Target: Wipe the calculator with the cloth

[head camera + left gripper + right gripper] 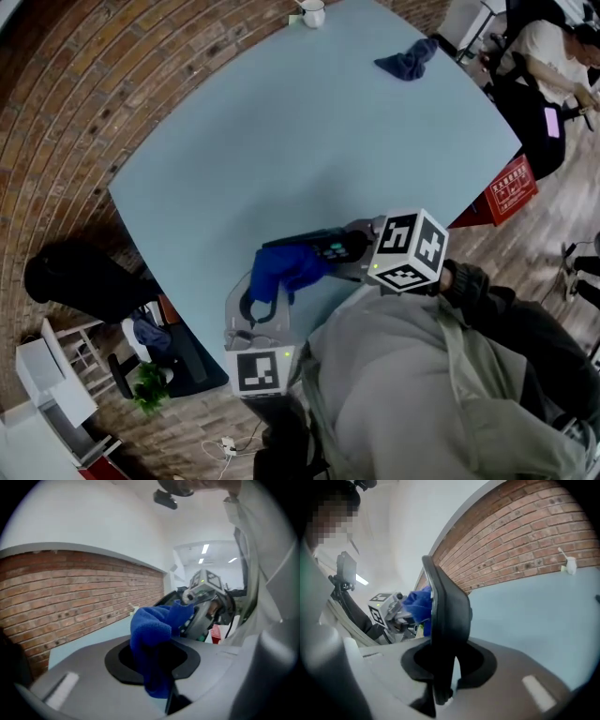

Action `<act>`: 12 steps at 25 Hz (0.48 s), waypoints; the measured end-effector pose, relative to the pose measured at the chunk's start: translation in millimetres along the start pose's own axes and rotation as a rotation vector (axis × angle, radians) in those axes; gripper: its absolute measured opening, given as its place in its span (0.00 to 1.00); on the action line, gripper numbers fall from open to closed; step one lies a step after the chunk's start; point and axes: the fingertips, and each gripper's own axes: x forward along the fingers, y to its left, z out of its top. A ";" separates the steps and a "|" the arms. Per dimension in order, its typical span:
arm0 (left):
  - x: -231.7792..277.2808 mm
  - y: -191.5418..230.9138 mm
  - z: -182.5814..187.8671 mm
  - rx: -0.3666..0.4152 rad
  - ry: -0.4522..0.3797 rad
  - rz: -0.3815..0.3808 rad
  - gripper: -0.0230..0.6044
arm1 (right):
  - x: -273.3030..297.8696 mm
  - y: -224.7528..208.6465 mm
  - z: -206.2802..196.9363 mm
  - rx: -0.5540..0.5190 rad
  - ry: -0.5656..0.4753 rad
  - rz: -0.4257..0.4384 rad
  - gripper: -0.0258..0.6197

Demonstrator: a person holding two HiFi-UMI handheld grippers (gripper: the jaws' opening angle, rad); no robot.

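1. At the far left of the head view, a small potted plant point(150, 386) stands on the floor beside the light blue table point(281, 141).
2. Next we see the left gripper point(261, 292) low in the picture, its marker cube nearest us. Its jaws are closed partway, pinching the blue cloth point(284, 267). In the left gripper view the cloth point(154, 634) rises from between the dark pads and bunches up beyond them.
3. The free end of the cloth lies against the calculator point(328, 248), which is held up over the near edge of the table rather than lying flat on it.
4. The right gripper point(351, 251) clamps the calculator. In the right gripper view it point(445, 616) stands edge-on between the narrowly parted jaws, with the blue cloth point(419, 603) showing just behind it.
5. Farther right, at the far side of the table, stand a white cup point(312, 11) and a crumpled dark blue cloth point(408, 58), well apart from the grippers.
6. Beyond the table's right edge sits a red crate point(511, 187), with a seated person point(553, 52) behind it.
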 end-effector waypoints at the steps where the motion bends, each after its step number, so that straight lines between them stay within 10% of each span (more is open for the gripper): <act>1: -3.3 10.3 -4.9 -0.022 0.010 0.033 0.16 | -3.4 -2.1 -0.6 0.005 -0.001 -0.006 0.16; 7: 13.1 -38.5 22.3 0.140 -0.023 -0.080 0.16 | 12.1 5.9 -5.8 0.031 0.026 0.008 0.17; 12: 23.0 -52.4 30.8 0.099 -0.078 -0.085 0.16 | 16.9 4.3 -11.4 0.046 0.046 0.017 0.17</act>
